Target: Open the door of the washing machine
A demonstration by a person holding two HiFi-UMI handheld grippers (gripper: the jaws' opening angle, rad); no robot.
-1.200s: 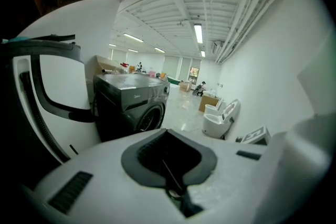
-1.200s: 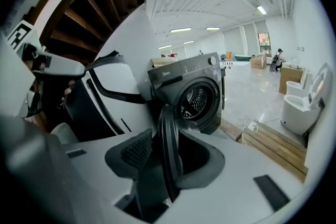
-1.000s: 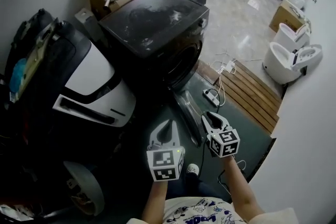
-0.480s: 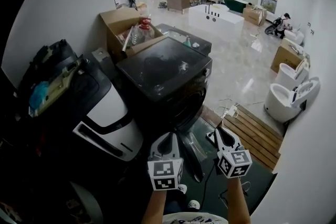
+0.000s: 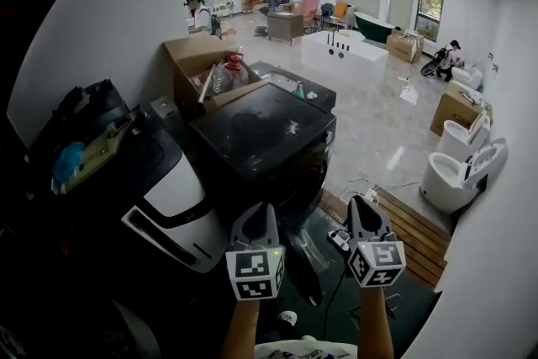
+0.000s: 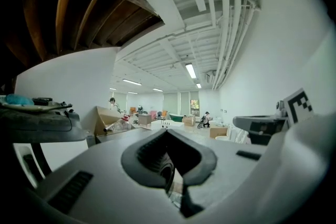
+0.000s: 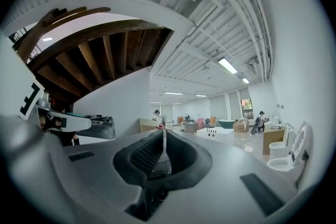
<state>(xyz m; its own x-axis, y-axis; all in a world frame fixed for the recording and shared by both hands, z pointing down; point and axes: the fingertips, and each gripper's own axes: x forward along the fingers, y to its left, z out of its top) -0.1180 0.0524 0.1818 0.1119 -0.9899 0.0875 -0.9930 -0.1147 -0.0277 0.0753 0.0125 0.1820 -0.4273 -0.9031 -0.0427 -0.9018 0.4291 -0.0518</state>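
Here the left tongs (image 5: pixel 261 213) are clenched, tips meeting with nothing between them, as the left gripper view (image 6: pixel 167 130) shows. The right tongs (image 5: pixel 361 210) have just been closing and now sit clenched too, empty, in the right gripper view (image 7: pixel 164 131). Both are held up side by side and apart from each other, pointing level into the room, each on a bare forearm at the bottom of the head view.

Just beyond and below them stands the washing machine (image 5: pixel 262 134), dark, with a flat glossy top. Its front faces the tongs, and the round door (image 5: pixel 309 177) sits low on that front, between the two tongs in the head view; neither touches it. Whether the door is ajar cannot be made out.

To the left of the machine lies a white and black appliance (image 5: pixel 168 191). Behind the machine is an open cardboard box (image 5: pixel 192 61), and further back a person (image 5: pixel 200 13) stands. On the right, a wooden slat platform (image 5: pixel 414 238) lies on the floor beside white toilets (image 5: pixel 452 176)
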